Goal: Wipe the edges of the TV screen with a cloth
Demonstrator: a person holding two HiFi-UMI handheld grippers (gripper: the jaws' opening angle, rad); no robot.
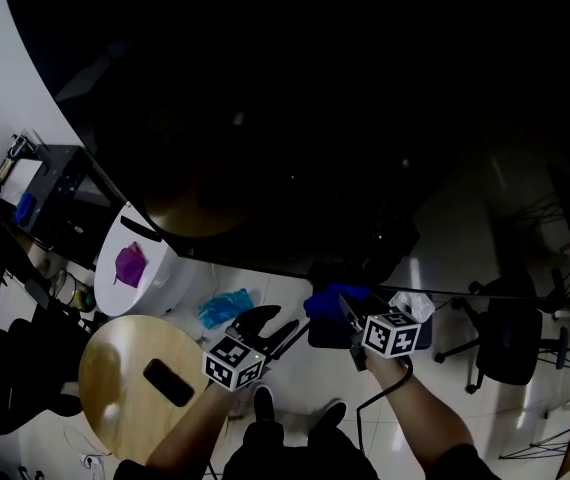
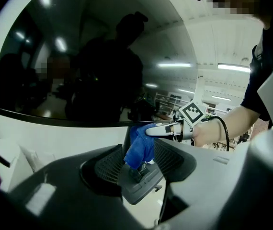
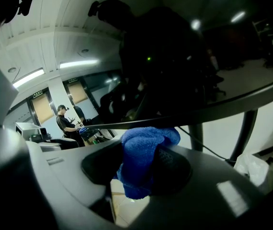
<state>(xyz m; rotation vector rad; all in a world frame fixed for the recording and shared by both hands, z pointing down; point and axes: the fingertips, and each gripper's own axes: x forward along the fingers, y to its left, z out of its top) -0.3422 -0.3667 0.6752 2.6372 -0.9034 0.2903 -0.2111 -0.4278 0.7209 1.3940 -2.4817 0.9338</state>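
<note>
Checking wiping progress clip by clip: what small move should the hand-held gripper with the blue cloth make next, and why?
Probably lift the blue cloth onto the bottom edge of the TV screen and slide along it. The right hand-held gripper grips the cloth close under that edge, while the left hand-held gripper is open and empty.

The TV screen [image 1: 315, 98] is wide, black and glossy, and mirrors ceiling lights. The blue cloth [image 3: 146, 147], soft and bunched into a wad, is pinched between the jaws of the right gripper [image 3: 139, 170], its top meeting the screen's lower edge.
</note>
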